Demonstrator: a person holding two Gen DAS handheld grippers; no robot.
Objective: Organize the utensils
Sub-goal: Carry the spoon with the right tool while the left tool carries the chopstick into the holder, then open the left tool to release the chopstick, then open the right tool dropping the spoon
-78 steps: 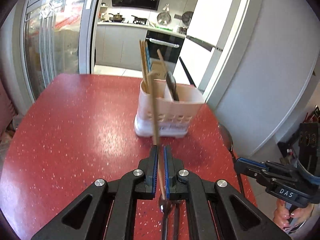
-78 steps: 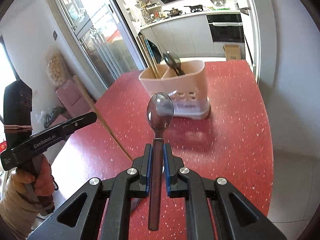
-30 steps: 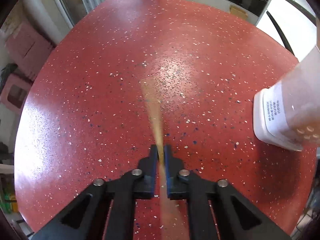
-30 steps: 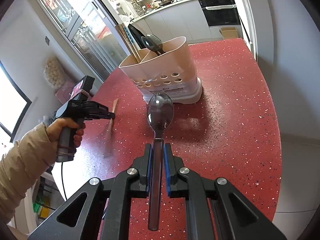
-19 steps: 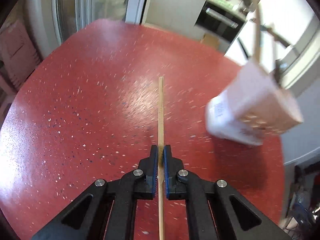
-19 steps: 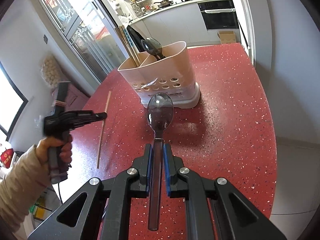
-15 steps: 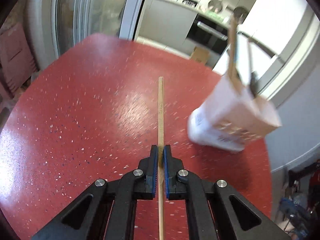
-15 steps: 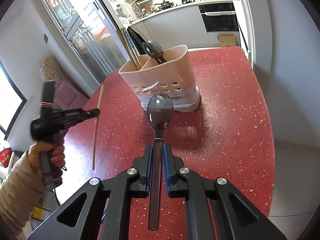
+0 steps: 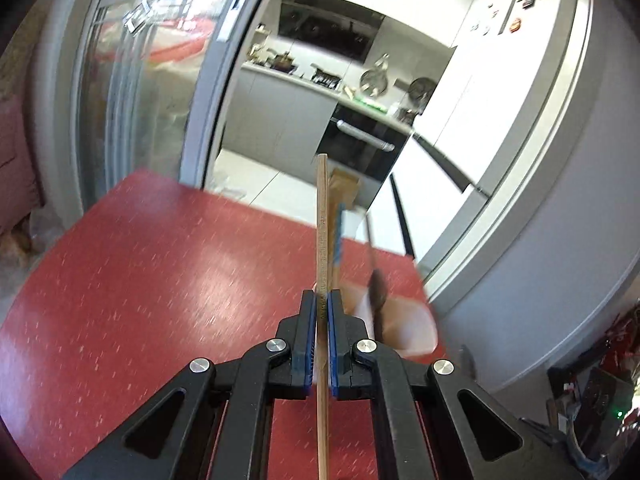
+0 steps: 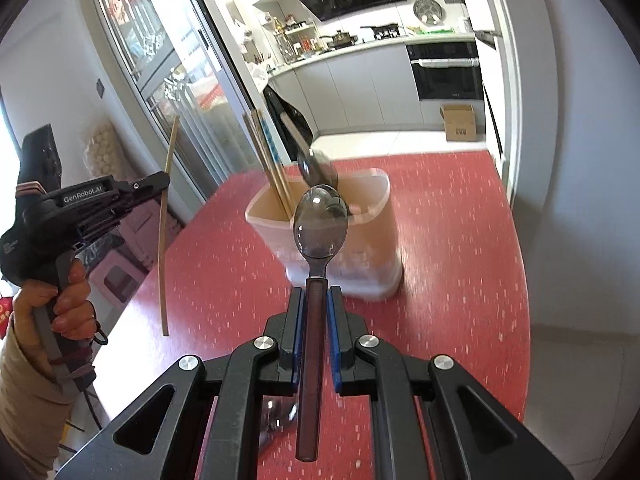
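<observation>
We keep the left gripper (image 9: 322, 300) closed on one wooden chopstick (image 9: 322, 224), held upright, and the right gripper (image 10: 316, 292) closed on the spoon (image 10: 319, 226), bowl forward, because both must drop into the holder (image 10: 376, 216) standing on the red table (image 10: 460, 248).

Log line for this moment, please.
left gripper: shut on chopstick | right gripper: shut on spoon | utensil holder: on table

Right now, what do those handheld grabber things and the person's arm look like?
Each gripper, left gripper and right gripper, is black plastic with blue finger pads and silver screws. The left one has a pistol handle, white "GenRobot.AI" lettering and a trailing black cable. The person wears a beige sleeve.
</observation>
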